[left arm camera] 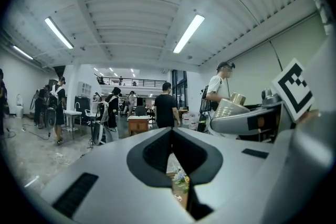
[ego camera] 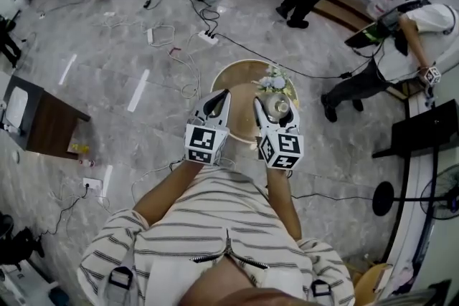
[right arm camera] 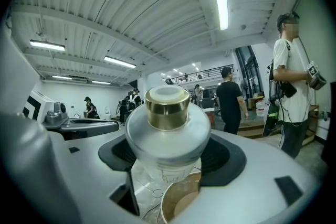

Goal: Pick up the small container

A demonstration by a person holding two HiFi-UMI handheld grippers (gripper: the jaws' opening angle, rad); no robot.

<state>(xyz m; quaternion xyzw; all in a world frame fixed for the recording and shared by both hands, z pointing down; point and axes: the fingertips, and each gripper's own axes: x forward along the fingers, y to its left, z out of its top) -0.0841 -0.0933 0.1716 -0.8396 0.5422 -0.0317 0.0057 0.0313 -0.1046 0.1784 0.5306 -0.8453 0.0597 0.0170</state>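
Note:
The small container point(right arm camera: 168, 136) is a frosted jar with a gold cap point(right arm camera: 167, 107). My right gripper point(right arm camera: 169, 157) is shut on its body and holds it upright above the round wooden table point(right arm camera: 181, 207). In the head view the container point(ego camera: 277, 107) sits between the right gripper's point(ego camera: 274, 115) jaws over the table's point(ego camera: 233, 75) right half. My left gripper point(ego camera: 216, 105) hovers beside it, over the table's left part, shut and empty. From the left gripper view the container point(left arm camera: 231, 107) shows at the right, and the left gripper point(left arm camera: 171, 136) has its pads together.
A small bunch of pale flowers point(ego camera: 273, 82) stands on the table's far side. Cables and a power strip point(ego camera: 208, 37) lie on the grey floor. A dark side table point(ego camera: 43, 122) stands at left. Several people stand around the room, one point(ego camera: 401, 46) near the right.

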